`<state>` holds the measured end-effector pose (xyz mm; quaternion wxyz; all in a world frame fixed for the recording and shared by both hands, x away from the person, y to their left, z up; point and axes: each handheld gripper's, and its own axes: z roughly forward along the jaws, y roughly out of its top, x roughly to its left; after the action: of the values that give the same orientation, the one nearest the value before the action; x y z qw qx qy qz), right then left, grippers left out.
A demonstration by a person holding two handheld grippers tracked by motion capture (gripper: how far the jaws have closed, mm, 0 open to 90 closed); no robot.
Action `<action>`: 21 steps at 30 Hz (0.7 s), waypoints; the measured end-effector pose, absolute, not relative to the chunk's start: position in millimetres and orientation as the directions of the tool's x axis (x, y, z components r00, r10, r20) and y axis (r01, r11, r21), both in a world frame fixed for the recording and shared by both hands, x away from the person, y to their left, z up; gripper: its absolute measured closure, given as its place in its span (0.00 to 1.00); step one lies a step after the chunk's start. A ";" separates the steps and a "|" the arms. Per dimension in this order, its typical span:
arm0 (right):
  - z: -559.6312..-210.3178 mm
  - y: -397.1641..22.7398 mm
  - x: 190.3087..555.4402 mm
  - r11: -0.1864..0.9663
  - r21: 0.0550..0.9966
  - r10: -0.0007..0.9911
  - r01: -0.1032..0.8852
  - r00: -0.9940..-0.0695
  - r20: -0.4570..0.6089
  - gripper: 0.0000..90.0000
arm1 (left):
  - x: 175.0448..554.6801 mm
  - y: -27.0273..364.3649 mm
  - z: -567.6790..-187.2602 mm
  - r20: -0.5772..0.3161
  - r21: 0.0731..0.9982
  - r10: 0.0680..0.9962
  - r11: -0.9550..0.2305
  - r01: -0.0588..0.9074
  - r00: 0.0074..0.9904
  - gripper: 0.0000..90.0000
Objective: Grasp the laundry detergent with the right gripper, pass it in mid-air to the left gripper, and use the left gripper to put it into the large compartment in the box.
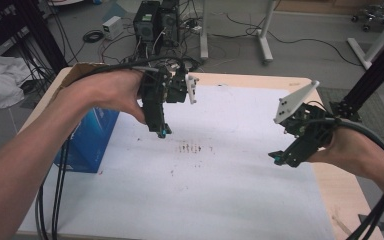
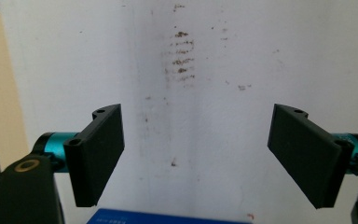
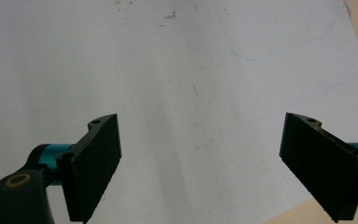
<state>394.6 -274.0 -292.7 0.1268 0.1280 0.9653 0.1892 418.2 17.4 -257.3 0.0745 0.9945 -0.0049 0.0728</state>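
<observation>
While both grippers hang above the table with nothing held, the work reads as not yet begun.

Left gripper [image 1: 163, 133]: jaws wide apart and empty, pointing down over the white sheet [image 1: 220, 195].
Right gripper [image 1: 277, 158]: jaws wide apart and empty, low over the sheet's right part.
Blue box [image 1: 87, 140]: nearest thing to the left gripper, resting at the sheet's left edge; untouched.
Brown marks [image 2: 182, 51]: a small cluster of specks on the sheet between the grippers; possibly stains or crumbs, too small to tell.
Progress: nothing grasped or moved; all handling is left.
Obstacles: none on the sheet; cables [image 1: 55, 200] trail beside the box.
Surroundings: computer tower [image 1: 147, 22] on the floor beyond the table.
</observation>
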 end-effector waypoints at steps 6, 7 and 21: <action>-291.6 -272.0 396.1 0.900 0.389 0.293 0.197 -0.934 -0.204 0.13 | 414.5 7.9 -292.2 0.098 0.132 -0.016 -0.991 -0.029 0.995 0.18; -291.3 -271.5 396.6 0.900 0.389 0.294 0.198 -0.934 -0.203 0.13 | 414.2 7.2 -296.8 0.090 0.131 -0.010 -0.991 -0.022 0.996 0.18; -296.4 -262.6 403.2 0.915 0.359 0.270 0.184 -0.941 -0.205 0.13 | 415.5 11.2 -311.6 0.069 0.138 0.048 -0.990 0.038 0.996 0.18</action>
<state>403.2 -262.6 -296.4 0.1259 0.1170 0.9704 0.1697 415.5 11.2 -311.6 0.0685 0.9968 0.0215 0.0362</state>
